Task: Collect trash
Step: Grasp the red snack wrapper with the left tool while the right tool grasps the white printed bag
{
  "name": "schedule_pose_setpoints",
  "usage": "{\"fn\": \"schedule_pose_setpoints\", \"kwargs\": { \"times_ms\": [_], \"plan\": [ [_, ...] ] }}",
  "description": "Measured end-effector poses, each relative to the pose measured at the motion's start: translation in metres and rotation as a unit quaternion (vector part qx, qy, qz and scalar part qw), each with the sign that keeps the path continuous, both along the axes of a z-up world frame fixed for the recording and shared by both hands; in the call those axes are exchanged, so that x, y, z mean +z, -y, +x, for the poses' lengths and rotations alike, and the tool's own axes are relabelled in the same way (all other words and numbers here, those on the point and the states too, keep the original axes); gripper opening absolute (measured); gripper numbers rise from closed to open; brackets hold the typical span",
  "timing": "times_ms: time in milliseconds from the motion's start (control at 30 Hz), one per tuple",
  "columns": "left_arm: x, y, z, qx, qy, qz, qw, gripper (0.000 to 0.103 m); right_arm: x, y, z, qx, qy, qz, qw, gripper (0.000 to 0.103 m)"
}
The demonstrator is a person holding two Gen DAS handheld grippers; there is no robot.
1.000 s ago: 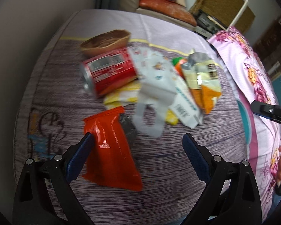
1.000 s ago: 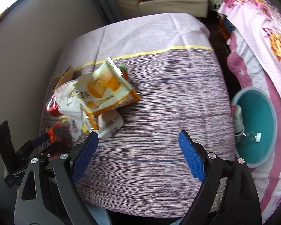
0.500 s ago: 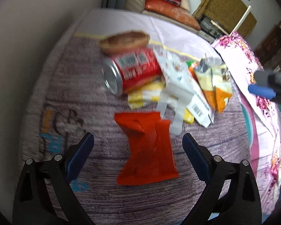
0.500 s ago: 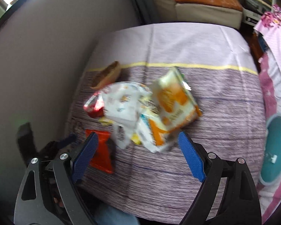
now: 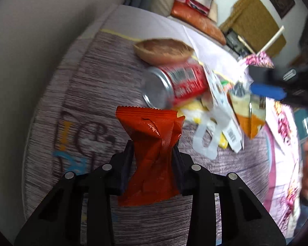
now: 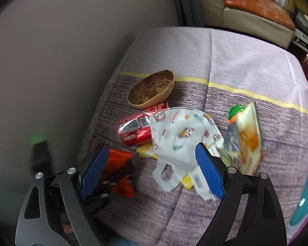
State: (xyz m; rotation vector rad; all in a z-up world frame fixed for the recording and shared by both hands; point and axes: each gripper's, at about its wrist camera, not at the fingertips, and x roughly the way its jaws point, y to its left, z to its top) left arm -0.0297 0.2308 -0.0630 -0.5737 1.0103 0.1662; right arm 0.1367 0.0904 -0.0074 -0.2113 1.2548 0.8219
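A purple-and-lilac striped cloth with a yellow band [image 6: 246,65] covers the table, and the trash lies heaped on its near left part. Only the right wrist view takes in the teal plastic basin [image 6: 306,211] low at the right edge, off the table; only the left wrist view shows a cartoon drawing printed on the cloth [image 5: 78,139], too blurred to read.

Largest in the heap is a white plastic bag printed with small cartoon figures [image 6: 184,135], its cut-out handles lying toward the near edge. Beside it on the right stands an orange-and-cream snack pouch [image 6: 248,139], torn open, its lettering blurred. A red drink can [image 5: 178,84] lies on its side under the bag's far left corner, silver end toward the left gripper; white label text and a barcode show, but I cannot read them. Just behind the can sits a brown half coconut shell [image 6: 152,90], hollow side up. A barcode label shows on a white wrapper at the bag's near edge.

The left gripper [image 5: 153,160] has just been closing, and its pads now pinch a red crinkled foil wrapper [image 5: 152,139] at the waist; the wrapper is at the near left of the heap. The right gripper [image 6: 152,172] hangs over the bag with its blue-padded jaws wide and nothing between them.
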Motion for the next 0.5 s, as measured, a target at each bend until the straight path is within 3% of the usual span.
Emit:
{"fn": "schedule_pose_setpoints", "kwargs": {
  "times_ms": [200, 233, 267, 333, 400, 433, 500],
  "plan": [
    [0.001, -0.024, -0.002, 0.013, 0.011, -0.024, 0.9996, 0.036, -0.03, -0.015, 0.005, 0.002, 0.022, -0.055, 0.998, 0.083],
    [0.002, -0.024, -0.001, 0.011, 0.012, -0.026, 0.9995, 0.036, -0.032, -0.015, 0.003, 0.004, 0.026, -0.059, 0.998, 0.078],
    [0.003, -0.023, 0.004, 0.009, 0.013, -0.028, 0.9995, 0.036, -0.035, -0.017, 0.002, 0.008, 0.032, -0.067, 0.997, 0.073],
    [0.004, -0.019, 0.008, 0.006, 0.015, -0.031, 0.9994, 0.036, -0.043, -0.018, 0.0, 0.014, 0.026, -0.075, 0.997, 0.044],
    [0.006, -0.016, 0.012, 0.005, 0.016, -0.033, 0.9993, 0.036, -0.043, -0.016, -0.002, 0.013, 0.021, -0.068, 0.997, 0.027],
    [0.007, -0.014, 0.013, 0.006, 0.018, -0.034, 0.9993, 0.036, -0.041, -0.014, -0.003, 0.012, 0.022, -0.066, 0.998, 0.019],
    [0.01, -0.011, 0.013, 0.006, 0.02, -0.033, 0.9993, 0.036, -0.036, -0.008, -0.004, 0.009, 0.024, -0.054, 0.998, 0.015]
  ]
}}
